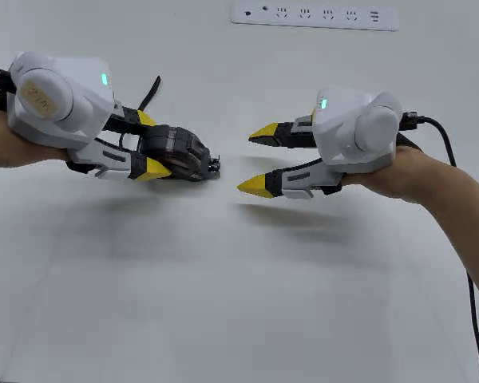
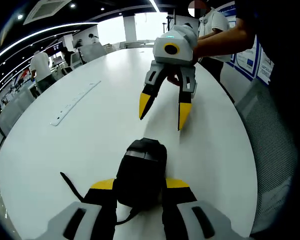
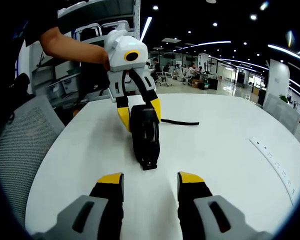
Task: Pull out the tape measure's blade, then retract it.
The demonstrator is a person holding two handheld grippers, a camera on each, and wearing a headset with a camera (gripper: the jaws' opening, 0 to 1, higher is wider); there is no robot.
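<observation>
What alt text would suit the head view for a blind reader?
The left gripper grips a black tape measure at a white table, blade not pulled out. The right gripper faces it, open, not touching. A white power strip lies beyond.

place: open-plan office | cues: long white meeting table [image 3: 230,150], mesh chair [image 3: 20,145], ceiling light strips [image 3: 145,27], background desks [image 3: 192,75]

Left gripper [image 1: 152,144] clamped tight, right gripper [image 1: 247,163] spread wide, tips facing across a gap.
</observation>
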